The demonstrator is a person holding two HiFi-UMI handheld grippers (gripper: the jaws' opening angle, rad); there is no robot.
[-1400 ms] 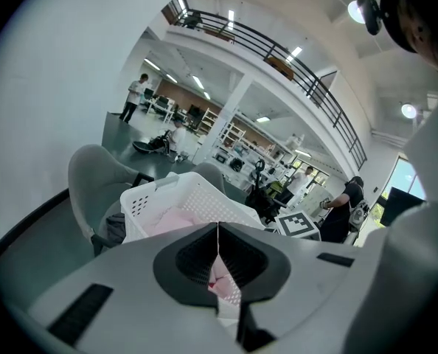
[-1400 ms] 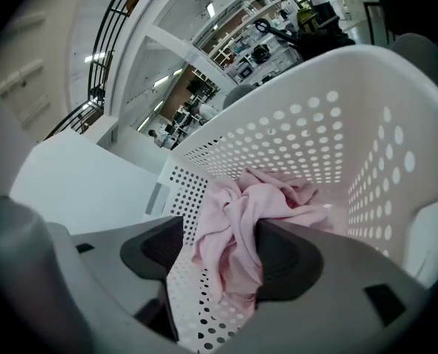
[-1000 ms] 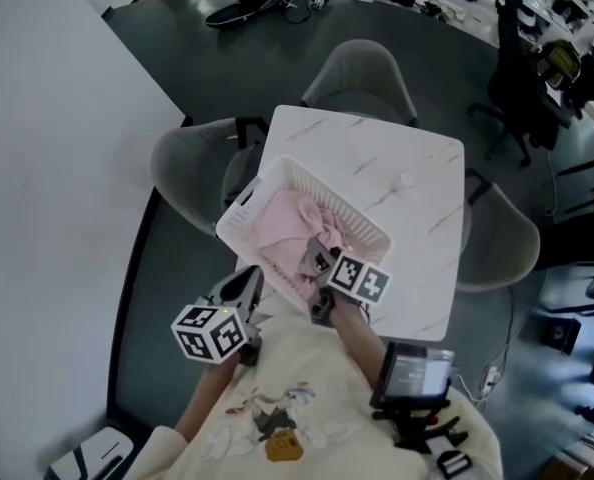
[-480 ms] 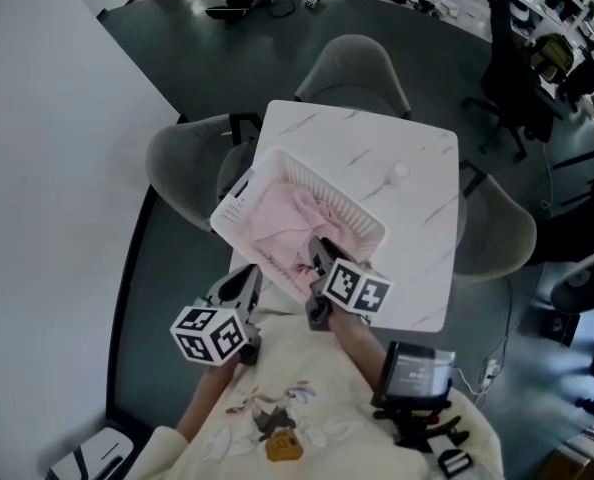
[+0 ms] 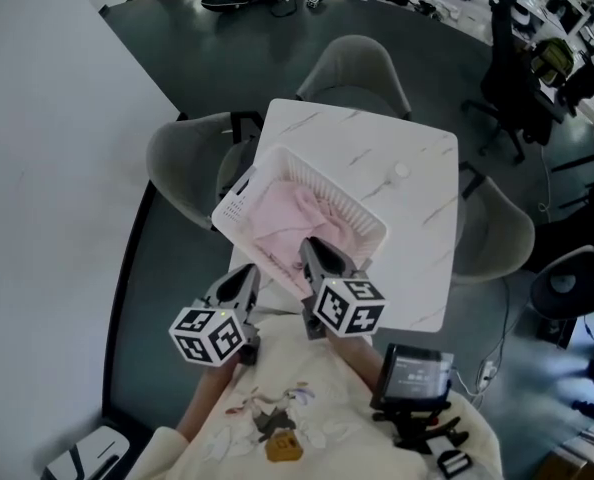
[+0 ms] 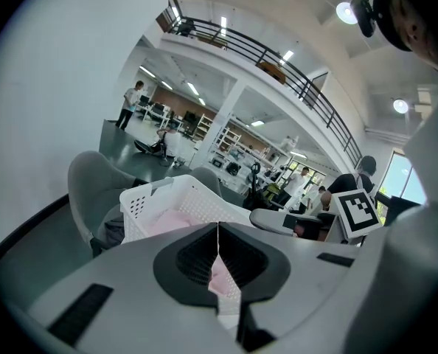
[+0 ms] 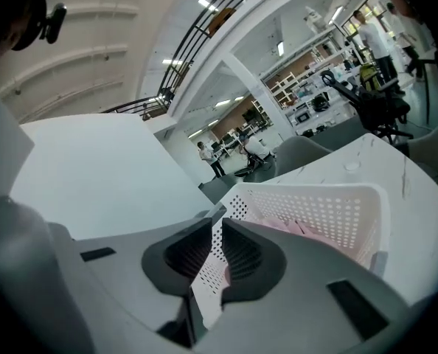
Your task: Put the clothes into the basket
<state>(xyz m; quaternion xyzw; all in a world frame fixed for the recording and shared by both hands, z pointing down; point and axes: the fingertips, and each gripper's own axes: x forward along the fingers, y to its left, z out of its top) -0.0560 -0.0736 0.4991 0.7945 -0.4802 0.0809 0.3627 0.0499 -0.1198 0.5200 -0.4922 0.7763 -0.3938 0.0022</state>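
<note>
A white perforated basket [image 5: 239,208] stands on the near left part of the white marble table [image 5: 407,228], with pink clothes [image 5: 282,223] piled inside. My right gripper [image 5: 312,248] hovers at the basket's near edge. Its jaws are closing, down to a thin slit, with no cloth between them [image 7: 217,234]. Through that slit the basket [image 7: 315,205] wall shows, with the pink clothes [image 7: 293,227] behind it. My left gripper [image 5: 249,272] hangs off the table's near left side, shut and empty [image 6: 218,231]. Ahead of it are the basket [image 6: 160,201] and pink clothes [image 6: 171,221].
Grey chairs ring the table at the far side [image 5: 357,73], left [image 5: 182,168] and right [image 5: 497,238]. A small white round object [image 5: 402,171] lies on the far tabletop. A white wall panel [image 5: 47,168] fills the left. A black device [image 5: 412,373] hangs at the person's waist.
My right gripper has drawn back from over the pink clothes to the basket's near edge, and its jaws have gone from wide apart to nearly together. The left gripper has stayed put.
</note>
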